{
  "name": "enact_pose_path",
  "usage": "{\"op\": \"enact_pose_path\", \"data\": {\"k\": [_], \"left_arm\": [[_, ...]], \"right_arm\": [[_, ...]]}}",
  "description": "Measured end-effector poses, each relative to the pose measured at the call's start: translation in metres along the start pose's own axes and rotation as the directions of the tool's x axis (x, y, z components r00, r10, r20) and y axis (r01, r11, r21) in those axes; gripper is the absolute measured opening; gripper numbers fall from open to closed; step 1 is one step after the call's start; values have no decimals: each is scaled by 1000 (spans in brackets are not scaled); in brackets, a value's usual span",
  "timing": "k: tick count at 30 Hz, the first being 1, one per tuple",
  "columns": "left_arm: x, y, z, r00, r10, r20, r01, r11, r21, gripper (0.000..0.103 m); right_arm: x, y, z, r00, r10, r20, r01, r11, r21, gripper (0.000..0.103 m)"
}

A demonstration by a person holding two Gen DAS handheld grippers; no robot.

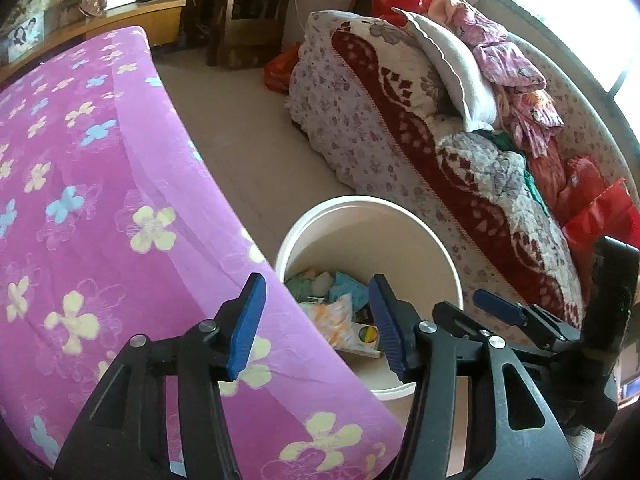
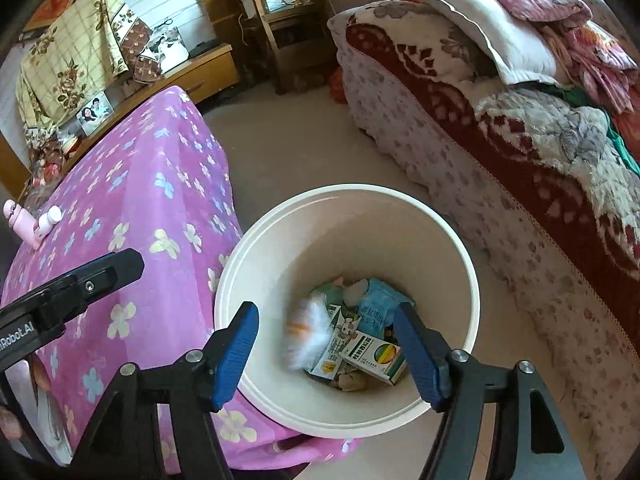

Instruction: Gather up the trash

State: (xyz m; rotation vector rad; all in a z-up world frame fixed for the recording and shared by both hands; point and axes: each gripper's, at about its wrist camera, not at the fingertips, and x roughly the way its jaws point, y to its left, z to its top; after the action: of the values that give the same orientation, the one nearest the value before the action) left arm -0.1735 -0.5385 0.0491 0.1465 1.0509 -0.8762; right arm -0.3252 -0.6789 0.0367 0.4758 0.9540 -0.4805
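**Clerk:** Now, item one. White bucket [image 2: 460, 264], round, standing on the floor, pressed against the edge of the table draped in a pink flowered cloth [image 2: 132, 216]. Landmark for everything that follows.

**Checker:** Contents?

**Clerk:** Trash lying at the bucket's bottom: a green-and-white carton [image 2: 374, 356] with a striped disc printed on it, a small white cartoon-printed carton [image 2: 334, 346] just beside it, a crumpled blue wrapper [image 2: 378, 308] behind those. One white and orange wrapper [image 2: 308, 332], blurred, on the pile's table side.

**Checker:** Tongs?

**Clerk:** Right gripper [image 2: 326, 354], over the bucket's near rim, pointing down into it. Jaws apart, nothing between the blue pads [image 2: 236, 356]; the trash shows through the gap below. Left gripper [image 1: 318, 322], over the cloth edge where it meets the bucket. Jaws apart too, nothing clamped.

**Checker:** Anything touching the bucket from above?

**Clerk:** Neither gripper touches it, as far as the views show.

**Checker:** Surroundings?

**Clerk:** Beyond the bucket on the side away from the table, a bed with a floral and dark-red blanket [image 2: 500, 168], a white pillow [image 2: 492, 28] and heaped clothing [image 1: 516, 92]. On the pink cloth, well apart from the bucket, a pink bottle [image 2: 24, 222] and a small white one [image 2: 52, 216] lying together. Across the floor from the bucket, a wooden chair [image 2: 280, 20] and a low wooden cabinet [image 2: 208, 72].
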Motion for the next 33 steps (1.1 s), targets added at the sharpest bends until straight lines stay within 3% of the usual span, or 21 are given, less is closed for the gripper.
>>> {"op": "enact_pose_path", "data": {"k": [9,15,20,26,31,33], "left_arm": [[-24,3,-7,990,116,79,-118,993,25,52],[-63,10,-17,971,137,196,-142,990,13,52],[-99,15,-29,946,161,280,-173,985,18,52],[-142,5,-47,902,189,388,-236,969,77,52],[-167,-4,-63,860,261,439,-331,939,89,52],[-174,-4,-69,854,248,457,-324,942,93,52]], "right_arm": [[-10,21,-8,999,20,47,-18,999,-43,68],[-37,40,-14,991,21,131,-14,999,-47,68],[-67,52,-20,974,-9,228,19,999,-39,68],[-111,63,-31,930,-30,367,31,1000,4,74],[-144,73,-42,900,-46,434,52,999,-3,74],[-154,74,-46,889,-56,455,63,998,-1,78]]}}
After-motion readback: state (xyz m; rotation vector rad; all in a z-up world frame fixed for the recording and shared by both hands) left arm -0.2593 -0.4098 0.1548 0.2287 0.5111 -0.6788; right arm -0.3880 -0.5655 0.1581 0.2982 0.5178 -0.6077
